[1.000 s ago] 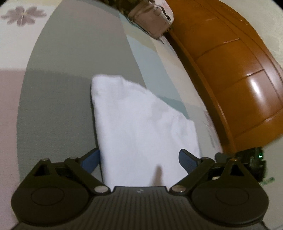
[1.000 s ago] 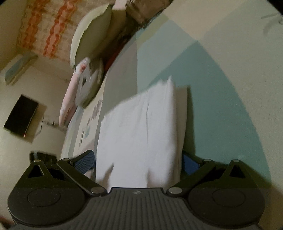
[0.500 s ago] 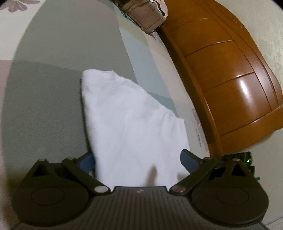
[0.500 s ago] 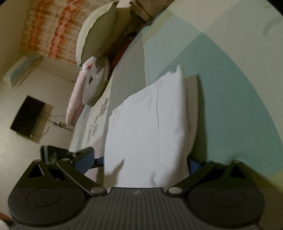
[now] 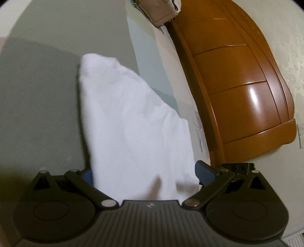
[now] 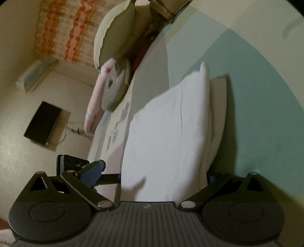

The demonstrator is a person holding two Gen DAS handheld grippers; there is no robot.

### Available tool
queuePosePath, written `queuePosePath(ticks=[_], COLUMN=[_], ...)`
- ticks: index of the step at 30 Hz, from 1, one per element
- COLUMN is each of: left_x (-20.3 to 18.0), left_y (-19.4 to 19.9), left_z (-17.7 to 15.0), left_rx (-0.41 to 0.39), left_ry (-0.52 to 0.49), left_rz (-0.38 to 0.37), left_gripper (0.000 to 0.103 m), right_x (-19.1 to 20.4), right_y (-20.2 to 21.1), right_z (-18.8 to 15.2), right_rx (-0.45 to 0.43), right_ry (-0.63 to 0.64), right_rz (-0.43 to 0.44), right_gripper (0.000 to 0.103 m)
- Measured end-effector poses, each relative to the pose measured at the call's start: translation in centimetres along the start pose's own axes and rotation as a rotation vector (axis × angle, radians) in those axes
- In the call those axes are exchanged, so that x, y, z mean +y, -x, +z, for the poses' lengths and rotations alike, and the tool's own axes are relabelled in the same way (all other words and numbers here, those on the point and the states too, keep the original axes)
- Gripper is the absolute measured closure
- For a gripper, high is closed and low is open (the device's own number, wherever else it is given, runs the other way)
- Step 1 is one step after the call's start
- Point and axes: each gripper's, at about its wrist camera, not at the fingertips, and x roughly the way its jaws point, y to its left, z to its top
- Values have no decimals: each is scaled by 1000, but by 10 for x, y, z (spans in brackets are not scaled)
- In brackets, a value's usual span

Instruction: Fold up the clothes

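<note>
A folded white garment point(image 5: 133, 121) fills the gap between the wide-apart blue fingers of my left gripper point(image 5: 144, 172), which is open. Its far end tapers toward the grey part of the bedspread point(image 5: 38, 95). In the right wrist view the same white garment point(image 6: 167, 133) shows in layers, and it spans the gap of my open right gripper point(image 6: 153, 171). Its right pad is mostly hidden behind the cloth. The two grippers sit at opposite sides of the garment; each shows at the edge of the other's view. I cannot tell whether the garment rests on the bed.
A wooden headboard point(image 5: 237, 85) runs along the right of the bed. Pillows point(image 6: 114, 38) and a bundle of bedding point(image 5: 159, 11) lie at the far end. A dark screen point(image 6: 43, 125) hangs on the wall beyond the bed's edge.
Both views have swung and pulled away from the bedspread, with more headboard and wall in sight. The garment stays between the open fingers of both grippers, and its far end sits higher in view.
</note>
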Motion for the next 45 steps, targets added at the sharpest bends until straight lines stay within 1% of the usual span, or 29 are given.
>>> queuePosePath(ticks=[2, 4, 5, 7, 8, 9, 10, 12, 15, 17, 19, 20, 21, 23, 24, 25, 28, 30, 31, 32, 34, 36, 37, 39, 41, 43, 45], left_x=[-1, 1, 4, 8, 10, 11, 12, 12, 8, 9, 12, 15, 19, 25, 28, 29, 25, 24, 24, 24, 24, 23, 22, 19, 11, 2, -3], left_y=[-2, 3, 6, 7, 8, 8, 6, 2, -6, -3, 2, 4, 5, 8, 9, 10, 9, 8, 8, 7, 6, 5, 5, 4, 2, 0, -1], left_z=[1, -3, -7, -12, -13, -13, -9, -3, 3, 0, -4, -6, -6, -6, -6, -7, -11, -11, -11, -10, -11, -12, -13, -14, -15, -15, -16], left_rx=[2, 10, 14, 8, 2, 0, 4, 12, 17, 8, -10, -18, -23, -29, -31, -35, -53, -55, -53, -53, -56, -63, -68, -76, -80, -77, -75], left_ry=[-1, 2, 6, -3, -10, -13, -8, -14, -41, -66, -85, -79, -62, -34, -23, -18, -47, -46, -41, -38, -40, -42, -40, -39, -45, -88, -111], left_rz=[1, -13, -24, -35, -37, -39, -39, -31, -13, -9, 2, 7, 11, 21, 27, 31, 51, 59, 59, 60, 64, 71, 78, 96, 132, 171, 187], left_gripper=[4, 7, 9, 13, 17, 19, 20, 22, 23, 24, 32, 39, 49, 60, 61, 61, 61, 61, 61, 61, 61, 61, 61, 64, 68, 68, 66], right_x=[-1, -2, -3, -6, -7, -9, -10, -10, -11, -14, -22, -24, -26, -22, -18, -15, -8, -13, -16, -18, -24, -28, -26, -21, -17, -13, -9], right_y=[0, 1, 4, 8, 9, 10, 11, 10, 11, 13, 19, 20, 21, 19, 15, 14, 9, 10, 11, 12, 13, 15, 15, 13, 13, 12, 12], right_z=[1, 0, -2, -6, -7, -7, -7, -6, -6, -8, -11, -12, -13, -13, -14, -16, -20, -21, -21, -22, -22, -24, -24, -25, -27, -28, -29], right_rx=[-10, -10, -17, -30, -35, -41, -46, -46, -44, -47, -78, -93, -108, -112, -109, -113, -127, -144, -153, -161, -178, -190, -191, -192, -200, -208, -216], right_ry=[6, 17, 31, 57, 63, 69, 74, 79, 96, 113, 96, 88, 80, 92, 109, 121, 159, 143, 134, 125, 108, 91, 91, 92, 96, 101, 106], right_rz=[12, 23, 31, 55, 64, 73, 82, 69, 42, 28, 30, 34, 39, 5, -20, -39, -95, -110, -117, -124, -138, -141, -158, -194, -208, -221, -235], right_gripper=[0, 2, 4, 5, 6, 6, 8, 10, 19, 32, 42, 44, 44, 44, 44, 44, 45, 51, 58, 69, 83, 83, 83, 83, 83, 81, 81])
